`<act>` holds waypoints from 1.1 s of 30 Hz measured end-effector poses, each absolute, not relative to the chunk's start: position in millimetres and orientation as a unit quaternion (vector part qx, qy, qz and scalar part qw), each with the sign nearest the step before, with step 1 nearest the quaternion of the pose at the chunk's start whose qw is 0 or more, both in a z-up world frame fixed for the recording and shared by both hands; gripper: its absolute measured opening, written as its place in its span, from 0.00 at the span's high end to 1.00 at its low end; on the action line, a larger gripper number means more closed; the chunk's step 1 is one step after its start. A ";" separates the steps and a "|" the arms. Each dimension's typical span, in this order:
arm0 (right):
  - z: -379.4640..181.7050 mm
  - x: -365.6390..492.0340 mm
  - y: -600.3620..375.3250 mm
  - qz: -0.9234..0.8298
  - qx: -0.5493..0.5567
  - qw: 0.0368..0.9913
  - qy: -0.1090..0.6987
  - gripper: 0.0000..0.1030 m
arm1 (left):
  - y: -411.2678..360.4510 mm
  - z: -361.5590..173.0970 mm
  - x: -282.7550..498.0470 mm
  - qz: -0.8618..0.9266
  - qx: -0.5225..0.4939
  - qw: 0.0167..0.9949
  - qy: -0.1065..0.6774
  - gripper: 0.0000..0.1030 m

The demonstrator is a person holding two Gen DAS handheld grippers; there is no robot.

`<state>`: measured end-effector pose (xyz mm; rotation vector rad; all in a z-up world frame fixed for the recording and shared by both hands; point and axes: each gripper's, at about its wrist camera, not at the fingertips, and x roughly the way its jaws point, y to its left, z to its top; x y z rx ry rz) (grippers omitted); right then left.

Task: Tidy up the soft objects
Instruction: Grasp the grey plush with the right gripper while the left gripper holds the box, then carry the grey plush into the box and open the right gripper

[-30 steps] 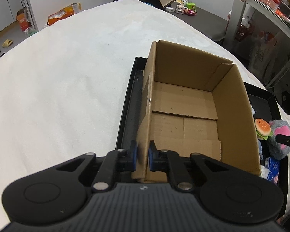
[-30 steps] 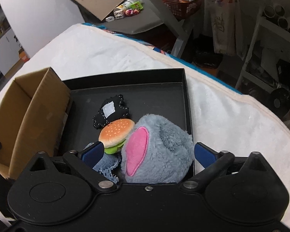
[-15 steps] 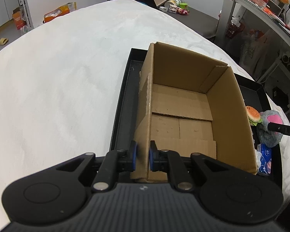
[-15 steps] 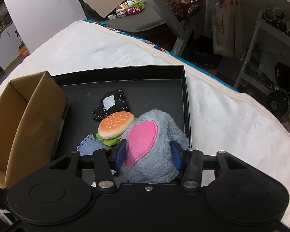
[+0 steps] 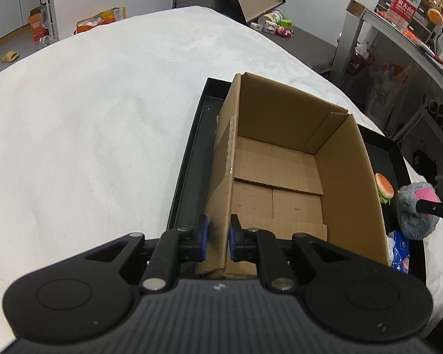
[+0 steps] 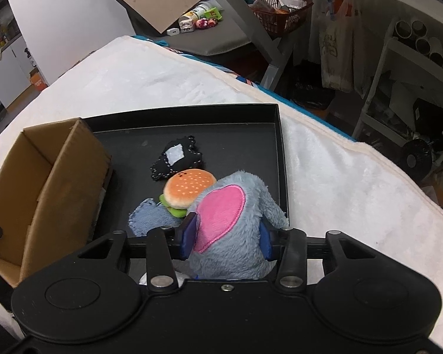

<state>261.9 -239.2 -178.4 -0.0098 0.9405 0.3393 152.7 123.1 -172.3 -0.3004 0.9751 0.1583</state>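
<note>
An open, empty cardboard box (image 5: pixel 283 174) stands in a black tray (image 5: pixel 189 165) on a white blanket. My left gripper (image 5: pixel 217 240) is shut on the box's near left wall. My right gripper (image 6: pixel 226 236) is shut on a grey plush toy with a pink patch (image 6: pixel 233 221), held just above the tray (image 6: pixel 277 147). The plush also shows in the left wrist view (image 5: pixel 415 212), right of the box (image 6: pixel 44 188). A plush hamburger (image 6: pixel 189 188), a black fabric piece with a white patch (image 6: pixel 177 157) and a denim piece (image 6: pixel 150 216) lie in the tray.
A blue-white packet (image 5: pixel 400 250) lies in the tray's near right corner. The white blanket (image 5: pixel 88 135) spreads wide to the left. Shelves and clutter (image 6: pixel 398 59) stand beyond the bed on the right.
My right gripper closed on the grey plush toy and lifted it slightly. My left gripper kept its hold on the box wall.
</note>
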 end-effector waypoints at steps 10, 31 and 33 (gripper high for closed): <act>-153.3 246.8 -224.9 0.182 -0.014 0.882 0.434 0.59 | 129.6 -174.5 148.9 0.086 -0.172 0.871 0.452 0.87; -115.1 236.8 -162.1 0.226 -0.048 0.886 0.402 0.59 | 131.5 -182.0 143.2 0.108 -0.191 0.884 0.412 0.87; -111.1 236.0 -152.5 0.234 -0.053 0.886 0.398 0.59 | 130.4 -182.5 140.7 0.106 -0.189 0.888 0.405 0.86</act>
